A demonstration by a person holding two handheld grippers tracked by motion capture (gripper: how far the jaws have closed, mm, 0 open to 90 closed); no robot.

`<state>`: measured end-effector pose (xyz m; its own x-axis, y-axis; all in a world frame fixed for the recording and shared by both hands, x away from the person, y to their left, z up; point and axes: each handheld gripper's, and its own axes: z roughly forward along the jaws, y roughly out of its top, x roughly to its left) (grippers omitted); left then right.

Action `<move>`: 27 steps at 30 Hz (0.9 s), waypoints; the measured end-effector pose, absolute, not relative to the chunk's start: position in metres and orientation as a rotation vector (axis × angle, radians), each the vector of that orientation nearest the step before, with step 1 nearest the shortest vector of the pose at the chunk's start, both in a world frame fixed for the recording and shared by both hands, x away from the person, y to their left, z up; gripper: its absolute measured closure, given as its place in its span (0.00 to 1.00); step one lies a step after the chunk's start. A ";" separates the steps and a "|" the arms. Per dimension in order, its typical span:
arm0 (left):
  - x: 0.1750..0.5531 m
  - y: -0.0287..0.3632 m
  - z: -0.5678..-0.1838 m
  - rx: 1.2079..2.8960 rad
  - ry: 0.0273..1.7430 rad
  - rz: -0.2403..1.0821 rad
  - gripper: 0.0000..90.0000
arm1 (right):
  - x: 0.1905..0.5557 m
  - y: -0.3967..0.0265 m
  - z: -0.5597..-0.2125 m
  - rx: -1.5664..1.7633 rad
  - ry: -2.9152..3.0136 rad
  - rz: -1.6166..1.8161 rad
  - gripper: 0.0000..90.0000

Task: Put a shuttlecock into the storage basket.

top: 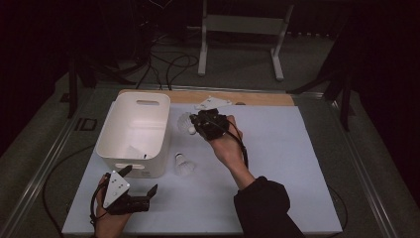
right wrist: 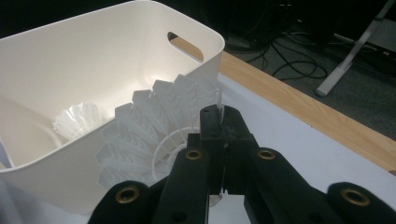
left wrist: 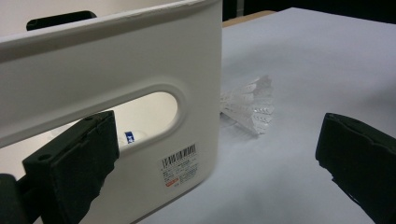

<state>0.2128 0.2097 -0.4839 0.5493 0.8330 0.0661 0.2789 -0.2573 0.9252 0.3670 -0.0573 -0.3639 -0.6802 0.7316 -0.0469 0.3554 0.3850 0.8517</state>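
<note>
Right gripper (top: 198,124) clamped on shuttlecock (right wrist: 154,135) skirt, held beside bin (top: 133,131) rim

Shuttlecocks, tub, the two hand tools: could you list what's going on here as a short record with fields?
Setting: white table mat
Container: white tub with handle slots, standing on the mat
Inside the tub: one shuttlecock in tub
Right gripper: jaws shut on the skirt edge of a held shuttlecock, beside the tub's rim
Left gripper: jaws open, nothing between them, resting by the tub's near wall
On the mat: loose shuttlecock lying right of the tub
Likely next move: carrying the held one over the tub
</note>
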 end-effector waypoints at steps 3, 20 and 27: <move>0.213 0.210 -0.484 1.803 0.919 0.705 0.00 | 0.368 -0.056 -0.363 0.935 2.230 1.226 0.99; 0.213 0.210 -0.484 1.802 0.918 0.707 0.00 | 0.367 -0.045 -0.356 0.915 2.237 1.238 0.99; 0.213 0.210 -0.484 1.805 0.915 0.710 0.00 | 0.366 -0.040 -0.354 0.910 2.238 1.244 0.99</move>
<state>0.2128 0.2100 -0.4836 0.5502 0.8320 0.0714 0.2764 -0.2621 0.9246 0.3657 -0.0405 -0.3539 -0.6971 0.7155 -0.0461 0.3384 0.3850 0.8586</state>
